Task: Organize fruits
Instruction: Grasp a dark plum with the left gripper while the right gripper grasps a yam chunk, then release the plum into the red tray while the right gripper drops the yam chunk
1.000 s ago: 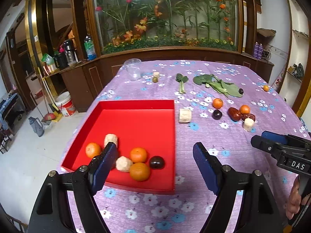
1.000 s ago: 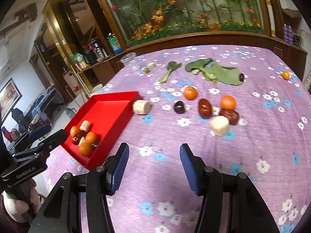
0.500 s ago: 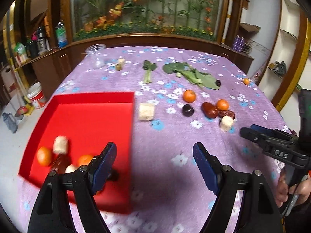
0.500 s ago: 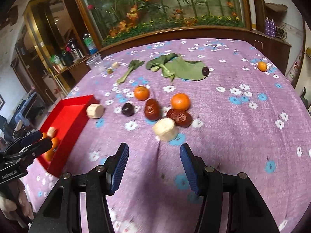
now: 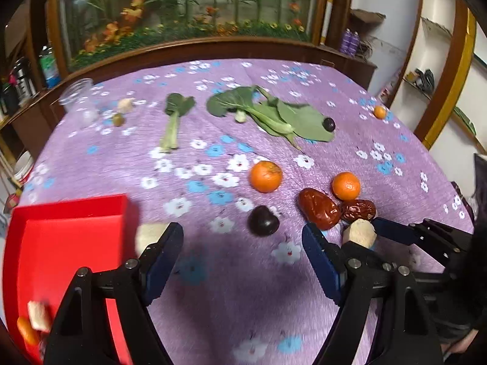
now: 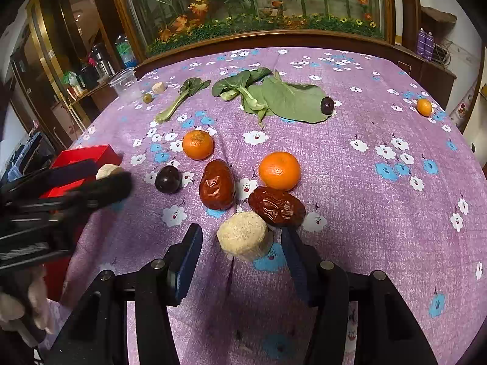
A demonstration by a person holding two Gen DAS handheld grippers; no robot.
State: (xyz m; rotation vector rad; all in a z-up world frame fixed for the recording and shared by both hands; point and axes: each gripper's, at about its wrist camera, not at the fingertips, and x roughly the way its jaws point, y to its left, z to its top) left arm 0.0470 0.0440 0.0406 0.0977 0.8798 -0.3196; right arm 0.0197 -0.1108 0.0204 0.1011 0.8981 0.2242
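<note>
My left gripper (image 5: pixel 242 231) hovers over the purple flowered cloth, jaws closing with nothing pressed; a dark plum (image 5: pixel 263 220) lies just beyond its tips. A beige cut chunk (image 5: pixel 149 237) rests by the red tray (image 5: pixel 70 237), which holds a few fruits at its near corner. My right gripper (image 6: pixel 241 233) has a beige round chunk (image 6: pixel 243 238) between its closing fingertips, with small gaps on both sides. Beyond it lie two red dates (image 6: pixel 216 184) (image 6: pixel 276 206), two oranges (image 6: pixel 197 144) (image 6: pixel 279 170) and the plum (image 6: pixel 168 179).
Green leafy vegetables (image 6: pixel 274 95) lie mid-table with another dark plum (image 6: pixel 327 105) on a leaf. A small orange (image 6: pixel 424 107) sits far right. A clear cup (image 6: pixel 124 85), an olive and a beige piece stand at the far left. A wooden ledge lines the far edge.
Both grippers moved right and lower, from the tray toward the loose fruit. The tray slid to the left edge of the left view. The beige chunk now sits between the right fingers.
</note>
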